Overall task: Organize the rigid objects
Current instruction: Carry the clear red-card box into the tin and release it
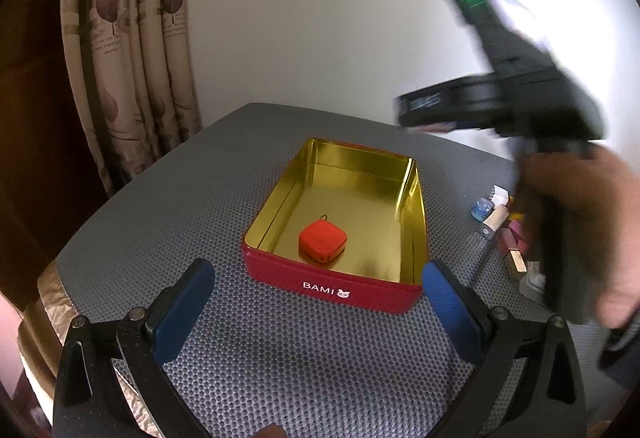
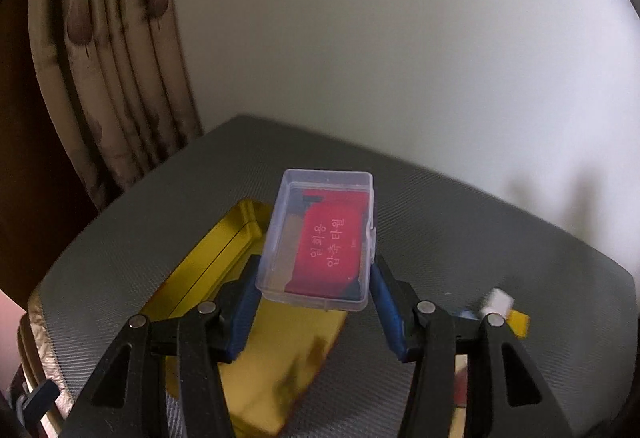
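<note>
While left tool [image 1: 318,312] gapes empty, right tool [image 2: 314,304] clamps clear case [image 2: 320,238], unseen leftward.

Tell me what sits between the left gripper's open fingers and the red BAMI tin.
Nothing: in the left wrist view only bare grey dotted mat separates the left gripper from the red, gold-lined BAMI tin.

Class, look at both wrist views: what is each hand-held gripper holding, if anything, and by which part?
The right hand-held gripper clamps the clear plastic case by its two long sides, near its closer end. The left hand-held gripper is open and holds nothing.
</note>
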